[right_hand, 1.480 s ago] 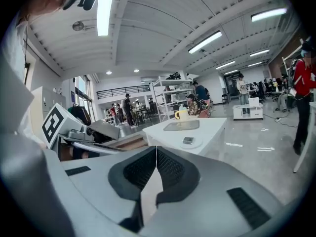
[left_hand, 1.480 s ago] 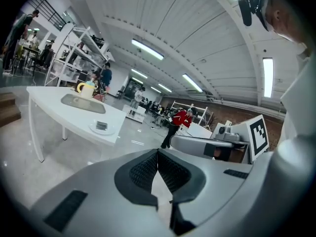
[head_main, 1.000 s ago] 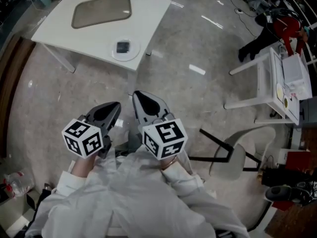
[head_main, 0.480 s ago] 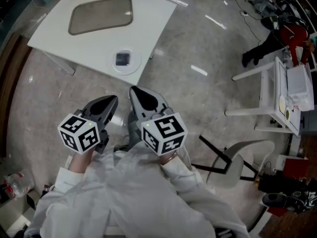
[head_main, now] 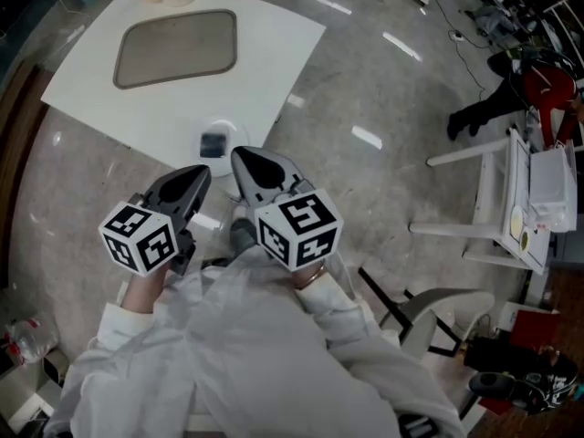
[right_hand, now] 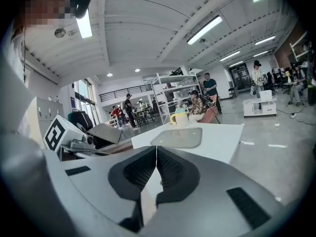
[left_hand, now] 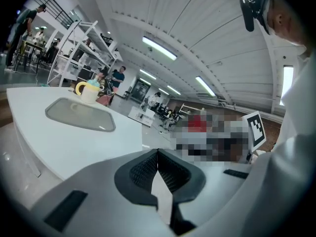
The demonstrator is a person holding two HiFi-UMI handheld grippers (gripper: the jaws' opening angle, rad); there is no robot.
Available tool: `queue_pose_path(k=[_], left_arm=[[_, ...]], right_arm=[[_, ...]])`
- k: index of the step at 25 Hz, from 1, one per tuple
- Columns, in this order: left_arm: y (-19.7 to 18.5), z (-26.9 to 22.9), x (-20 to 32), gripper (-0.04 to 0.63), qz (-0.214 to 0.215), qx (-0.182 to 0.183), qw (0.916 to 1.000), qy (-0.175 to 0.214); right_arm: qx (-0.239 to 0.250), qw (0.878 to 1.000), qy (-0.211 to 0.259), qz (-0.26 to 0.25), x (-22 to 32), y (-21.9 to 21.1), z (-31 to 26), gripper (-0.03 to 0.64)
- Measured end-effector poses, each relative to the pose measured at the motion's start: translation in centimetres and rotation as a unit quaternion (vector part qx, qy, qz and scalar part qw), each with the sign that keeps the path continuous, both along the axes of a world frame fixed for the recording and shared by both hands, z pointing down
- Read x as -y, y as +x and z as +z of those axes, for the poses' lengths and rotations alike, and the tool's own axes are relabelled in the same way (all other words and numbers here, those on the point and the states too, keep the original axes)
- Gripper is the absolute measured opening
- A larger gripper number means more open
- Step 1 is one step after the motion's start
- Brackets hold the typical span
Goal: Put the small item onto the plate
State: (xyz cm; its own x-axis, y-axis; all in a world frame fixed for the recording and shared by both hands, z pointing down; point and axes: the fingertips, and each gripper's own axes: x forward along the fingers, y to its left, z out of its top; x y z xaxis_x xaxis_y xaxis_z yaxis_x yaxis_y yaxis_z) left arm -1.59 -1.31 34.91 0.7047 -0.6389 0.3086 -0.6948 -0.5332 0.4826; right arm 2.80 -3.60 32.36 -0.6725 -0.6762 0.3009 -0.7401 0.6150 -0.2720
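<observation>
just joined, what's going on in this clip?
A person stands at the near corner of a white table, holding a gripper in each hand close to the body. The left gripper and right gripper both have their fingers shut on nothing. The small dark item already lies on the white plate by that corner.

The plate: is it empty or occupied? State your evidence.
Occupied. In the head view a small dark item lies on the white plate, at the near corner of the white table.
</observation>
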Motion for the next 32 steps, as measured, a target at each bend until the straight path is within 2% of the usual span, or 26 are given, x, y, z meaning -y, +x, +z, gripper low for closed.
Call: queue_pose_path(k=[8,14,19,24,29,32], left_arm=[[1.0,-0.4,5.9,0.011,-0.037,-0.009,0.9992,0.006],[1.0,-0.1,7.6,0.011,-0.055,0.007,0.9984,0.011],[1.0,0.5,7.9,0.011,-0.054,0.006,0.9985,0.000],[0.2,1.1,8.2,0.011,-0.055,0.007,0.9984,-0.010],[-0.7,1.0,8.4,0.011,-0.038,0.036,0.9986,-0.004],[-0.6,1.5,8.2,0.011,-0.030,0.036,0.9988,-0.014]], right_arm=[[-0.018,0.999,0.003,-0.029,6.1,1.3,0.3,0.015],[-0.020,0.999,-0.002,-0.051,7.9,1.0,1.2,0.015],[-0.024,0.998,-0.017,-0.062,7.7,0.3,2.2,0.015],[-0.025,0.998,-0.023,-0.050,8.0,0.6,2.5,0.015],[-0.027,0.999,-0.031,-0.034,7.6,0.2,2.7,0.015],[-0.031,0.998,-0.044,-0.033,6.9,0.0,3.6,0.015]])
